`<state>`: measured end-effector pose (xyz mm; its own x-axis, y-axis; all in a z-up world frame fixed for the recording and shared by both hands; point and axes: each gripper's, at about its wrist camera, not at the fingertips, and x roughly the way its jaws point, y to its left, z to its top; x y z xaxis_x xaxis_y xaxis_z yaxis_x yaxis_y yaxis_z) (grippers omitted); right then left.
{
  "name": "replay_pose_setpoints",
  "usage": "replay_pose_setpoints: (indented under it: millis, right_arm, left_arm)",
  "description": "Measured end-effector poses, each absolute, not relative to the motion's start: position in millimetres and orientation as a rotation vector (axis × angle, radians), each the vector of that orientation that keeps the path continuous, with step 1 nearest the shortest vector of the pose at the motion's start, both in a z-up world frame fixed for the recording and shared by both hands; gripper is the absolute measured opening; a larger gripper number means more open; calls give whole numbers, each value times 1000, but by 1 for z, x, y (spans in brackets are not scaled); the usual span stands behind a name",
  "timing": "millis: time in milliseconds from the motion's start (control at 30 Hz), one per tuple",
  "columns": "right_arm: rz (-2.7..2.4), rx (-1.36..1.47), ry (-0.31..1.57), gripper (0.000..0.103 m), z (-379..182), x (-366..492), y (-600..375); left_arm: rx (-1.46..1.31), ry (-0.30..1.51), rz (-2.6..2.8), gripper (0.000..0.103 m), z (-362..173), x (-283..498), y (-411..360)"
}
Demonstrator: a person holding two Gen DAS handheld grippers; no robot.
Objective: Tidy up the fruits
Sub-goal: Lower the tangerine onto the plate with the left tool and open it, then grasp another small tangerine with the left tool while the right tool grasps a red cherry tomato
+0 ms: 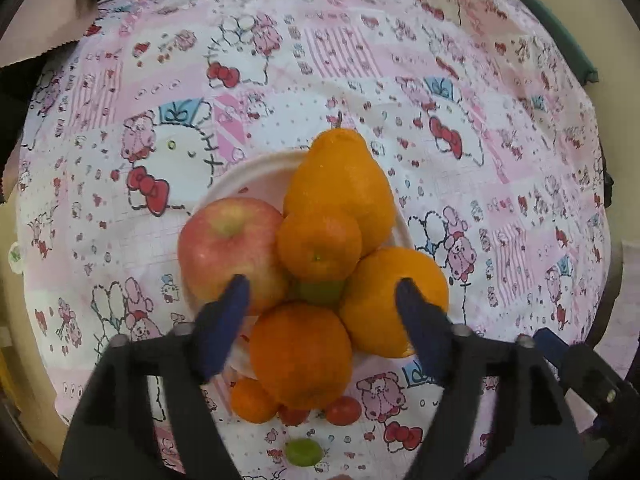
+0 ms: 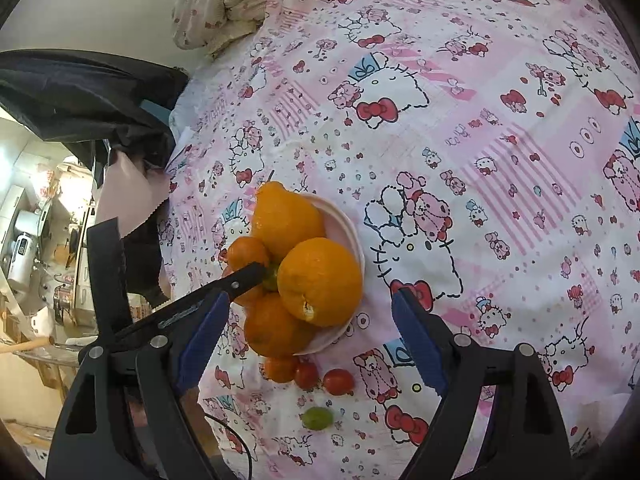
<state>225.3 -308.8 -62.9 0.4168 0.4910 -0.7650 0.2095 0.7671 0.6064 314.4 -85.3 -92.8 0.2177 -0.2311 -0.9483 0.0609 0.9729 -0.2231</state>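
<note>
The left tongs [image 1: 322, 286] are hanging spread over the white bowl [image 1: 240, 176] heaped with oranges [image 1: 302, 354] and an apple [image 1: 228, 246]; the right tongs [image 2: 312, 300] are gaping empty at its 5 o'clock.

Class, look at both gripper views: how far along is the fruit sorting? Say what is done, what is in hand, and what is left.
Done: the apple, pear-shaped citrus and several oranges sit piled on the white plate. In hand: nothing; the left gripper hovers open over the pile, the right gripper open beside it. Left: a small orange, two cherry tomatoes and a green grape lie on the cloth.
</note>
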Motion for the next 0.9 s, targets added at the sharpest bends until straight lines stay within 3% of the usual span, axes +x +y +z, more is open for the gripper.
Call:
replay_pose_setpoints:
  millis: [433,900]
  right_arm:
    - [196,659,1184,86,-71,219,-296]
    - [171,548,1252,86,-89,194,-280]
  left_arm:
    - [-143,1218,-108,76,-59,263,-30]
    - [-152,1197,-65,76,-93,200,0]
